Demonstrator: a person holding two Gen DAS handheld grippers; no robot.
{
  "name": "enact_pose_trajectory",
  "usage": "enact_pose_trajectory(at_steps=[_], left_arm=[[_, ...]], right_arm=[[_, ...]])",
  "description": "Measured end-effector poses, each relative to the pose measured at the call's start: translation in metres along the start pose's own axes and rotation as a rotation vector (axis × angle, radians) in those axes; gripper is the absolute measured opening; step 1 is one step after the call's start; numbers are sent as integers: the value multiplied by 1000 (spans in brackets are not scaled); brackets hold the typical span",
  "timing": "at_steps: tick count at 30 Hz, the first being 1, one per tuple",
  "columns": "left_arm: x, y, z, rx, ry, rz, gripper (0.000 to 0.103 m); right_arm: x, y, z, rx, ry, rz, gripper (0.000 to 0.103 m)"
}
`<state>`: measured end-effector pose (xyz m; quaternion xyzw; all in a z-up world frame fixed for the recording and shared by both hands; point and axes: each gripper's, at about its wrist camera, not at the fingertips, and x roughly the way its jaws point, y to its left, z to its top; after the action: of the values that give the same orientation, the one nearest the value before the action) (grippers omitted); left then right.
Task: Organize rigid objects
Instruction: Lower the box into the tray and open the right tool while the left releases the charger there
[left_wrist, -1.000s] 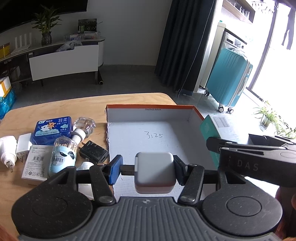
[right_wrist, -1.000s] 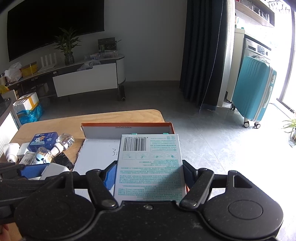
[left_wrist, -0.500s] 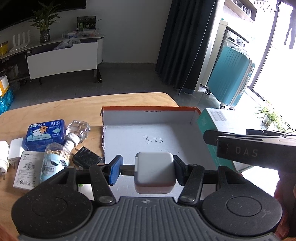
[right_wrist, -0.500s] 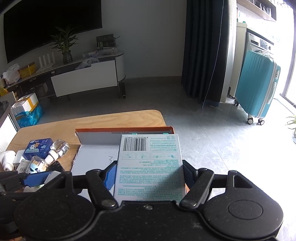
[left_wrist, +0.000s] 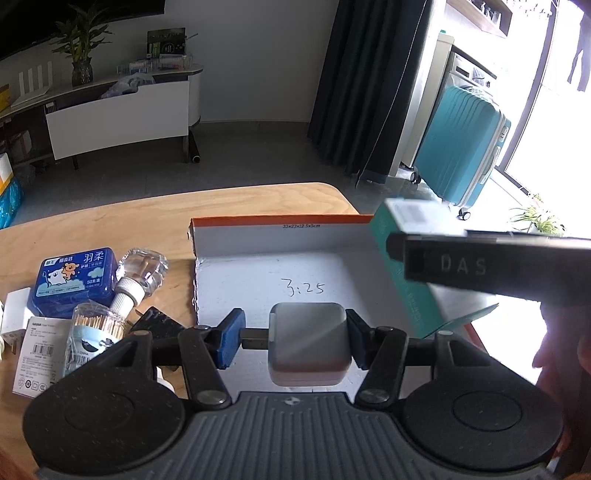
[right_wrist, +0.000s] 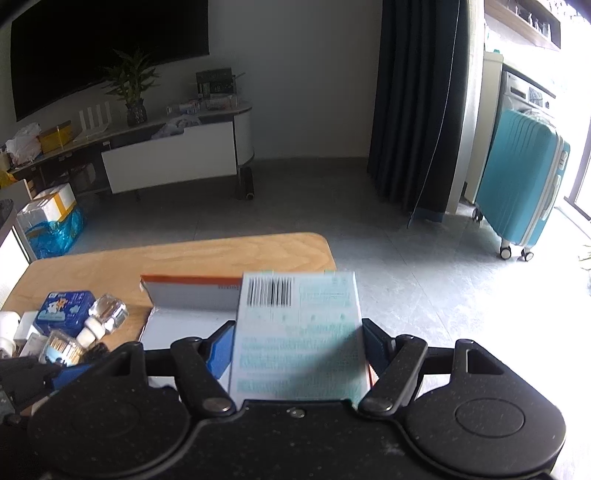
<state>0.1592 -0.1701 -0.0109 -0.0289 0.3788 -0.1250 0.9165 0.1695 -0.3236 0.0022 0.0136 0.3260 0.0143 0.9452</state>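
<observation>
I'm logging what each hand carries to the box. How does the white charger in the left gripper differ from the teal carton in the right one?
The white charger is a small, rounded, plain block; the teal carton is a larger flat box with printed text and a barcode. The charger fills only part of the left gripper opening, while the carton spans the right gripper jaws. Both are clamped and held over the open cardboard box.

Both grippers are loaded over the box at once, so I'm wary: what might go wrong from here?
1. The right gripper carries the teal-and-white carton close beside the left gripper; the two may collide over the shallow white cardboard box.
2. The carton, tilted over the box's right wall, could catch on it.
3. The rounded white charger block, pinched by its sides, might tumble when released.
</observation>
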Motion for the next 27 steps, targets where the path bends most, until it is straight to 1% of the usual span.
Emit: enact_pose_trajectory(at_steps=[5,9,13,16,20,22,27], left_arm=[[5,0,2,-2,8,-2,58],[12,-5,4,-9,17,-22,58],[21,-13,9,-8,14,-41,58],[21,-14,12,-20,14,-64,66],[6,-10,11,-18,-2,-61,69],[-2,-7,9,-18,-4,-47,72],[-21,-1,4,1,-5,17,83]], right_arm=[[-10,-12,2,45,-53,2,89],[-26,-23,-2,79,-82,-36,89],[-42,-29,-7,87,-103,-45,89],[-52,-29,-8,79,-111,-52,89],[-60,-28,-12,77,-115,-52,89],[-63,-26,-14,82,-108,-46,89],[-69,-17,-23,78,-88,-40,89]])
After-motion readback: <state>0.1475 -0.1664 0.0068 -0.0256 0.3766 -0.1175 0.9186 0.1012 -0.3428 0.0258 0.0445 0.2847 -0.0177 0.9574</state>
